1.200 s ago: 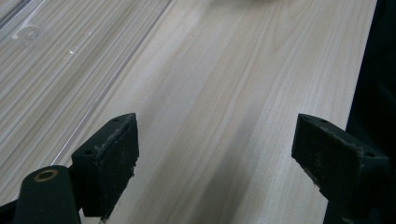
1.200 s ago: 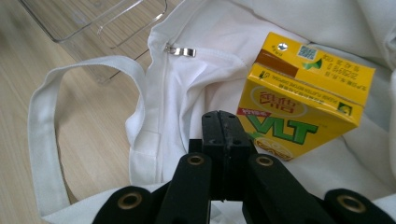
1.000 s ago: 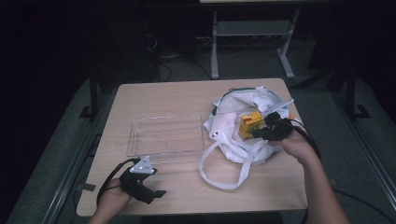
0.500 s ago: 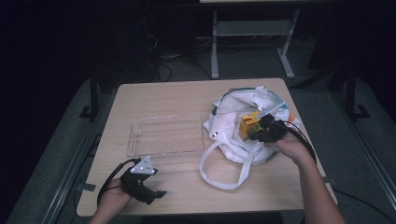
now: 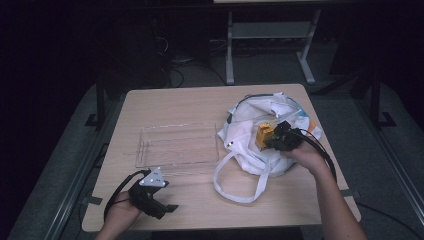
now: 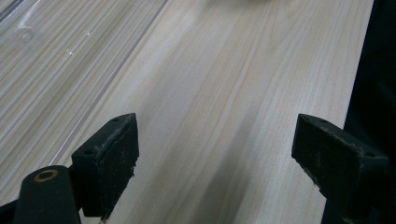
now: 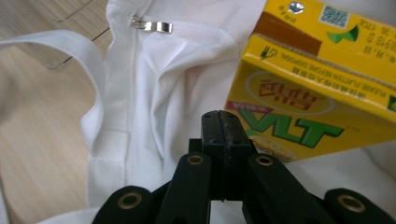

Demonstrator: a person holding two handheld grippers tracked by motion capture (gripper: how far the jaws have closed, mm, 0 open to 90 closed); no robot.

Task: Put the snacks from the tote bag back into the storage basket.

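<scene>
A: What sits at the left of the table (image 5: 200, 102)?
B: The left gripper (image 5: 159, 204), low at the near edge. Its jaws stand wide apart over bare wood, holding nothing. Just beyond it lies a clear tray (image 5: 178, 145).

A: And to the right of the tray?
B: A white bag (image 5: 250, 137), crumpled, its strap (image 5: 239, 187) looping toward the near edge. A yellow carton (image 5: 263, 135) rests on the bag.

A: The right gripper?
B: The right gripper (image 5: 278, 137) is at the carton, held from the right side. In the right gripper view its jaws are pressed together with nothing between them, tips just beside the carton's lower corner, over the bag's cloth
</scene>
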